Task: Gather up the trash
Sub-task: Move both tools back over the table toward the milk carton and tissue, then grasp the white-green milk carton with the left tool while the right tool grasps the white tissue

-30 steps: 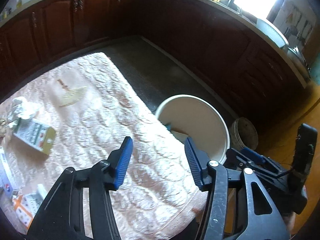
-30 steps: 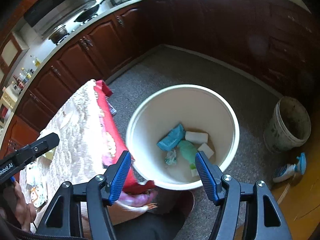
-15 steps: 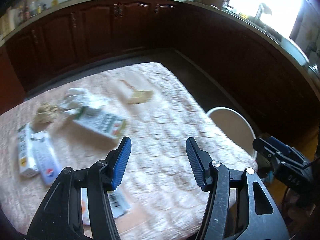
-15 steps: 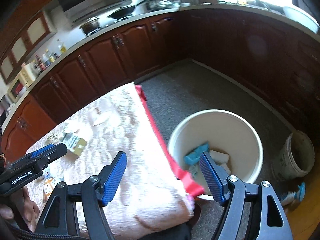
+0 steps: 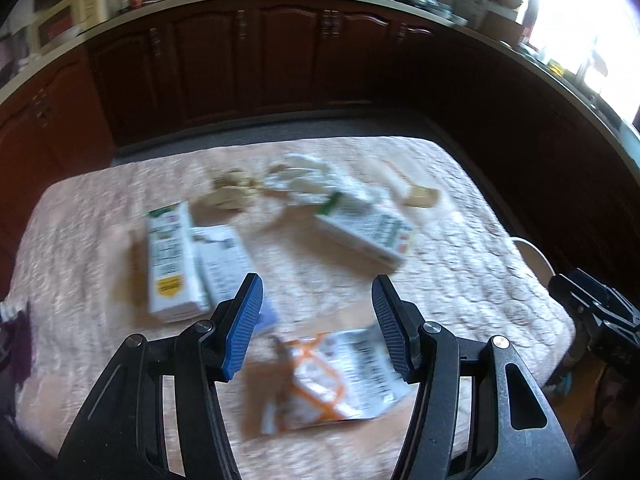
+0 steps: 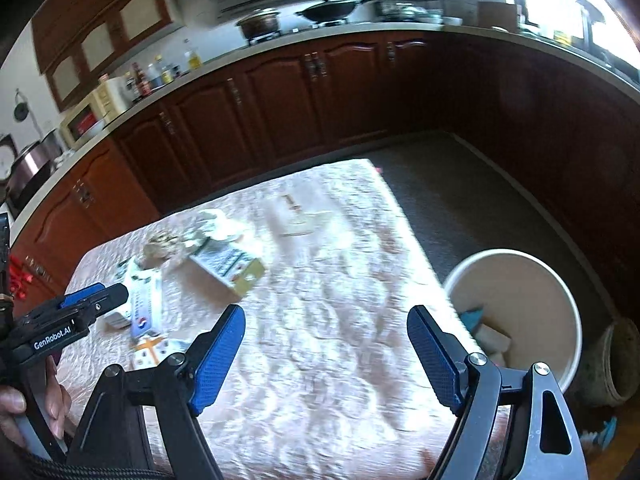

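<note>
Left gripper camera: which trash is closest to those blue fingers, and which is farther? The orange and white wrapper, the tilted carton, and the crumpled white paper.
1. Orange and white wrapper: right below the left gripper.
2. Tilted carton: mid-table, to the right.
3. Crumpled white paper: at the far side.

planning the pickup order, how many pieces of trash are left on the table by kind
cartons or boxes: 3, two side by side, one apart
orange and white wrapper: 1
crumpled white wad: 1
crumpled brown wad: 1
flat tan scrap: 1
total: 7
</note>
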A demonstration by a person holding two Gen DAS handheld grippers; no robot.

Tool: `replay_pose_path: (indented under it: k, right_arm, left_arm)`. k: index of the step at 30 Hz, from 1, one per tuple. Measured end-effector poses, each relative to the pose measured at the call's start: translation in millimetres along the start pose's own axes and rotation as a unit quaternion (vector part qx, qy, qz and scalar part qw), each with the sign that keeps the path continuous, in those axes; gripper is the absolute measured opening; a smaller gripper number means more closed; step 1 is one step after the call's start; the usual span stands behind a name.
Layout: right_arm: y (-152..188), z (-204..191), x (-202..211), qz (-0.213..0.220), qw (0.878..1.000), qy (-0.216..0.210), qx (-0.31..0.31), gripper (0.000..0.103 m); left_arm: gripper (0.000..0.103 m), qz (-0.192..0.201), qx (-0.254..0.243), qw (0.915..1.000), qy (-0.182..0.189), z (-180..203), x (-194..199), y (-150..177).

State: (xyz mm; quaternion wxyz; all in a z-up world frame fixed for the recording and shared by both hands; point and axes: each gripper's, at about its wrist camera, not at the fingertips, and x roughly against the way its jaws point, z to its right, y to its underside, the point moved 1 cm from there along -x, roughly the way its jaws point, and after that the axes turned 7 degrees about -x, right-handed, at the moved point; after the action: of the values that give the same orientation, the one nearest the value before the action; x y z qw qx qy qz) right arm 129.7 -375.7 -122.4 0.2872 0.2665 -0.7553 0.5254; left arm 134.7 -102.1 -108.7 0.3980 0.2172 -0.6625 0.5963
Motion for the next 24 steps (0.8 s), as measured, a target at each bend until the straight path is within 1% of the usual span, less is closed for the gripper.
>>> replay_pose_path:
  k: [5,8,10,11,13,19,24]
  right_arm:
    - [-2,-30,-18,-0.014,0.999,-0.019,0.025,0.082]
    - [-3,-44,-31,-0.029,0.998,-0.03,0.038,0.082]
    - [-3,-54,-39,-0.036,0.998,-0.036,0.046,0.082]
    - [-3,-58,-42,-0.038,0.997,-0.037,0.051,0.082]
    - [-5,-68,-52,-0.044,0.996,-0.044,0.061,0.083]
    - [-13,-91,-86,-0.074,0.992,-0.069,0.075,0.083]
    - [-28,-112,-115,-0.089,0.987,-0.08,0.102,0.083]
  left_arm:
    - [0.056,-0.001,0.022,0.9996,-0.017,-39,5,9]
    - [0.056,-0.008,0.047,0.9988,-0.012,-66,3,17]
    - [0.061,-0.014,0.062,0.998,-0.011,-78,1,20]
    - [0.067,-0.016,0.071,0.9973,-0.009,-85,-1,21]
    - [0.069,-0.02,0.089,0.9958,-0.003,-98,-5,23]
    - [0.069,-0.046,0.106,0.9933,-0.003,-115,-30,18]
    - [0.069,-0.067,0.108,0.9916,-0.022,-122,-59,10]
